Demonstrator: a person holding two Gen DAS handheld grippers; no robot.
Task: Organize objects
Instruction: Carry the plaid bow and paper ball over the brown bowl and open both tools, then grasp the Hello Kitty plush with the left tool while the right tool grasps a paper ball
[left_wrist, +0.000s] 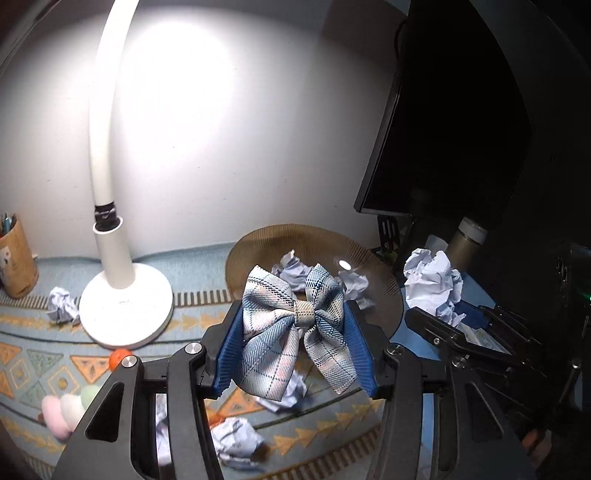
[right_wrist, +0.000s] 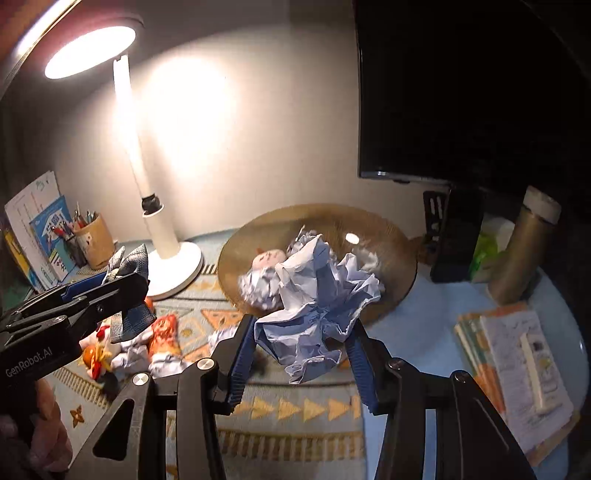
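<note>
Between your left gripper's (left_wrist: 295, 332) blue pads hangs a plaid bow (left_wrist: 295, 328), clamped at both outer edges and lifted clear of the patterned mat (left_wrist: 44, 365). Behind it in the left wrist view sits the amber dish (left_wrist: 384, 295) with paper balls inside, more crumpled paper (left_wrist: 236, 439) loose on the mat below, and the white lamp base (left_wrist: 125, 306) to the left. The bow is soft cloth held only by its wings, so I judge a quick swing could let it slide out.

Turning to the right wrist view, your right gripper (right_wrist: 304, 332) is closed on a large wad of crumpled paper (right_wrist: 317, 295), raised in front of the dish (right_wrist: 399, 236), where other paper and a small doll face already lie. The left gripper (right_wrist: 107, 284) with the bow (right_wrist: 129, 262) shows at the left edge. Springy paper may expand and spill over the shallow rim if you release it high, and the two grippers could collide if both head for the dish together.
</note>
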